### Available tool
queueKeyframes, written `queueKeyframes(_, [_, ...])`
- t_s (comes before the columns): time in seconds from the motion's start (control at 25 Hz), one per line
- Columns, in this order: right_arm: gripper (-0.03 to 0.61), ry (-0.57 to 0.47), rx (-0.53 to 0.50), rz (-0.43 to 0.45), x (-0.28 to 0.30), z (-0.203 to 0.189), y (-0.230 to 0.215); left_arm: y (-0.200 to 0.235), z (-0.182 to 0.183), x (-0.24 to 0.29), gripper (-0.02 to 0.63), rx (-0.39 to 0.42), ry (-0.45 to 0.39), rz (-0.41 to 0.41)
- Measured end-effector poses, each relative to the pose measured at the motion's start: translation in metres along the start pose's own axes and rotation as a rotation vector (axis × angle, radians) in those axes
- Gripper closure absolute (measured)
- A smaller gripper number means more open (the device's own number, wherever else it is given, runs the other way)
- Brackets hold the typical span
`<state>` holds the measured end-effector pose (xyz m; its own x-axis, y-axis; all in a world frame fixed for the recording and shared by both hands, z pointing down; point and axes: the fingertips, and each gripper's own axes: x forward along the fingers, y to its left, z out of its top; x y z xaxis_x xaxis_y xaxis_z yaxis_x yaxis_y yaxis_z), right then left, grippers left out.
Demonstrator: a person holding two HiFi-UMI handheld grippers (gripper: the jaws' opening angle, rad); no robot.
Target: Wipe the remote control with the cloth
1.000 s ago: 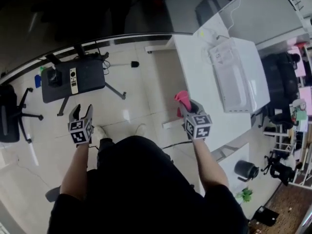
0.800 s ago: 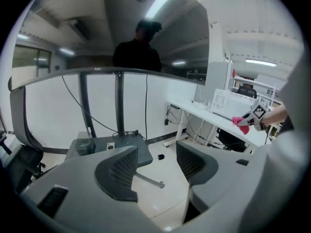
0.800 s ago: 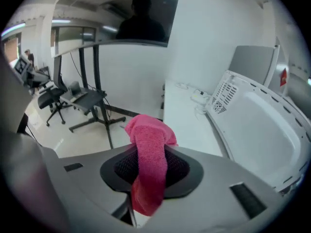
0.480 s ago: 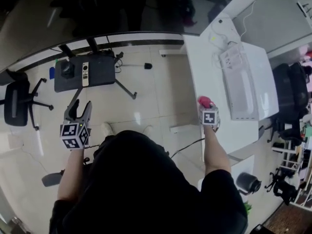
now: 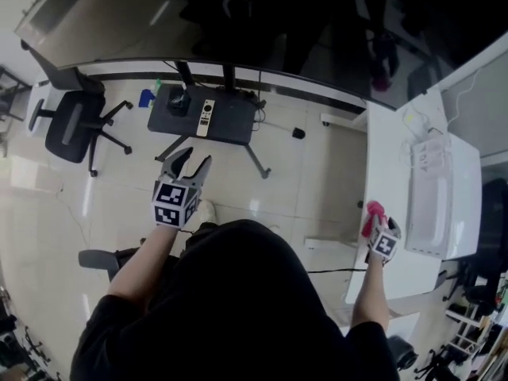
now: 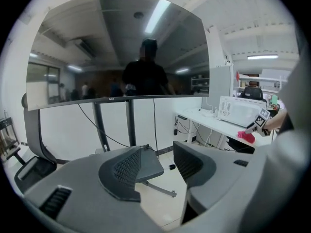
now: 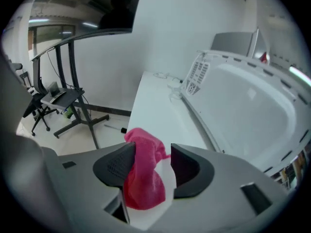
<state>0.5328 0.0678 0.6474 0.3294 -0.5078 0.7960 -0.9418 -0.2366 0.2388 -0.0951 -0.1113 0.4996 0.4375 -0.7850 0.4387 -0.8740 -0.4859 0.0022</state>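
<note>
The white remote control (image 5: 205, 117) lies on a small dark stand table (image 5: 230, 125) across the floor. My left gripper (image 5: 190, 165) hovers short of that table, open and empty; its jaws have just been closing a little. In the left gripper view (image 6: 158, 166) the table top shows between the jaws and the remote is hidden. The pink cloth (image 5: 373, 211) rests bunched on the white desk (image 5: 389, 157). My right gripper (image 5: 375, 227) stands around it. Its jaws have just been opening. The cloth (image 7: 143, 171) leans on the left pad, clear of the right one.
A white microwave (image 5: 432, 197) stands on the desk just beyond the cloth, close to the right gripper (image 7: 153, 166). An office chair (image 5: 75, 125) is at the left. A large dark screen on a stand (image 5: 238, 22) rises behind the small table.
The right gripper carried the cloth down onto the white desk and opened around it. The left gripper rose. The head view swung left.
</note>
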Motion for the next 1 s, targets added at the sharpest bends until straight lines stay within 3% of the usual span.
queueKeyframes(0.2, [0.344,-0.387,-0.113,0.014,-0.08,0.111,0.048,-0.01,0.021,0.003,0.399,0.047,-0.039,-0.049])
queueKeyframes(0.44, [0.344,-0.678,-0.221,0.319,-0.174,0.211,0.2,-0.03,0.059,0.006,0.399,0.114,-0.109,-0.113])
queueKeyframes(0.6, [0.344,-0.758,-0.276,0.538,-0.222,0.233,0.296,-0.047,0.085,0.004,0.399,0.146,-0.161,-0.153])
queueKeyframes(0.72, [0.344,-0.762,-0.323,0.662,-0.245,0.235,0.349,-0.059,0.099,0.002,0.399,0.167,-0.188,-0.181])
queueKeyframes(0.92, [0.345,-0.76,-0.356,0.784,-0.265,0.228,0.397,-0.077,0.109,-0.003,0.399,0.191,-0.206,-0.215])
queueKeyframes(1.0, [0.37,-0.773,-0.357,0.798,-0.272,0.229,0.406,-0.082,0.111,-0.006,0.437,0.204,-0.209,-0.223])
